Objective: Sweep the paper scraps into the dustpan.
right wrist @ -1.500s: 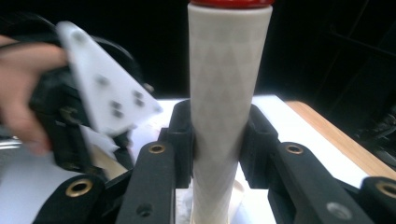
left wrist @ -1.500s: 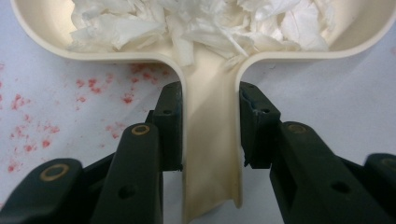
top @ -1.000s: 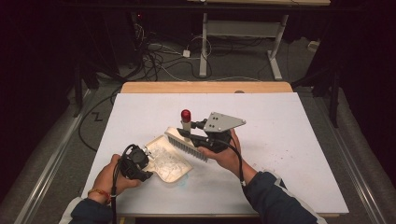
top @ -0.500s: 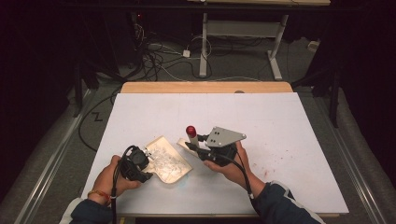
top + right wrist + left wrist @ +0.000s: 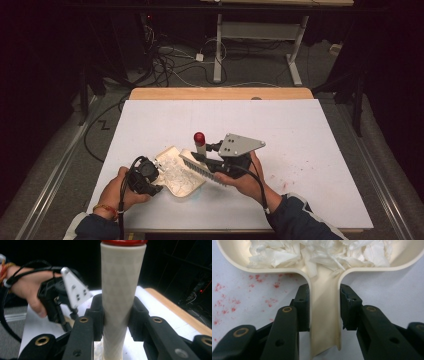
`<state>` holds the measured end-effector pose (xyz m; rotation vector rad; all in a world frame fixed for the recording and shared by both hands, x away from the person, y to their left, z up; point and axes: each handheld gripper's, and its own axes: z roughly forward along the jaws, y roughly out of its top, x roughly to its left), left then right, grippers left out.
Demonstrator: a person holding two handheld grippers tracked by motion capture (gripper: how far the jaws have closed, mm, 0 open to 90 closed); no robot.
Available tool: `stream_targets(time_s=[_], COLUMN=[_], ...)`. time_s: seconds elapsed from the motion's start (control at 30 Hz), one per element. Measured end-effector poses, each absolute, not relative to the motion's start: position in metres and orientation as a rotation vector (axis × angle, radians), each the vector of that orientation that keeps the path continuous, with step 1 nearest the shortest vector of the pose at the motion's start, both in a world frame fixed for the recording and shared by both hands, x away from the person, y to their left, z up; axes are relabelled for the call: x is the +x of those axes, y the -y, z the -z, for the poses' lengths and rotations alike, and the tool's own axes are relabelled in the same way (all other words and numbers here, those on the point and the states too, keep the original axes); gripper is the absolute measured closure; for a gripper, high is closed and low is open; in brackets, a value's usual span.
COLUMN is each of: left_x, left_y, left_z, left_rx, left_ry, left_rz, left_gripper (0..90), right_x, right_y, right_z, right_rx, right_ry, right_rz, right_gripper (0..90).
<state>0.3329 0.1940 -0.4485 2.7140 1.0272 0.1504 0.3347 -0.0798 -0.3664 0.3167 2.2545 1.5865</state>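
The dustpan (image 5: 176, 174) lies flat on the white table (image 5: 310, 135) near the person's edge, its tray heaped with torn scraps of white paper (image 5: 317, 252). It looks like thin, stiff, light plastic, smooth enough to slip, so the narrow handle is the sensible place to hold it, and the left gripper (image 5: 324, 308) is clamped there, one pad on each side wall of the handle. The scraps are feather-light and loose; a tilt or a bump would likely scatter them. Just beside the tray's far edge is the brush (image 5: 202, 165), its bristle row touching or nearly touching the rim. The right gripper (image 5: 115, 315) is closed tight on the brush's cream, red-capped handle, which stands upright; that handle seems rigid and faintly textured, giving a fair hold. Faint red specks (image 5: 227, 300) mark the table beside the dustpan.
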Motion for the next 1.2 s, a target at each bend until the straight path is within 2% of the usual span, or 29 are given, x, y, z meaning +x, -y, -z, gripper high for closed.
stream_targets(time_s=[0.23, 0.6, 0.93, 1.2], left_x=[0.334, 0.334, 0.335, 0.334], left_y=[-0.195, -0.194, -0.194, -0.194], left_z=[0.449, 0.451, 0.451, 0.451], left_rx=[2.712, 2.702, 2.694, 2.692], left_ry=[-1.029, -1.036, -1.048, -1.053], left_rz=[-0.147, -0.153, -0.156, -0.159], left_gripper=[63.2, 63.1, 63.1, 63.0], right_x=[0.359, 0.398, 0.371, 0.355], right_y=[0.08, 0.051, 0.052, 0.068], right_z=[0.361, 0.391, 0.389, 0.374], right_rx=[0.327, 0.299, 0.206, 0.191], right_ry=[-2.195, -2.229, -2.354, -2.319], right_rz=[-1.57, -1.42, -1.487, -1.557], right_gripper=[70.3, 70.3, 70.2, 70.3])
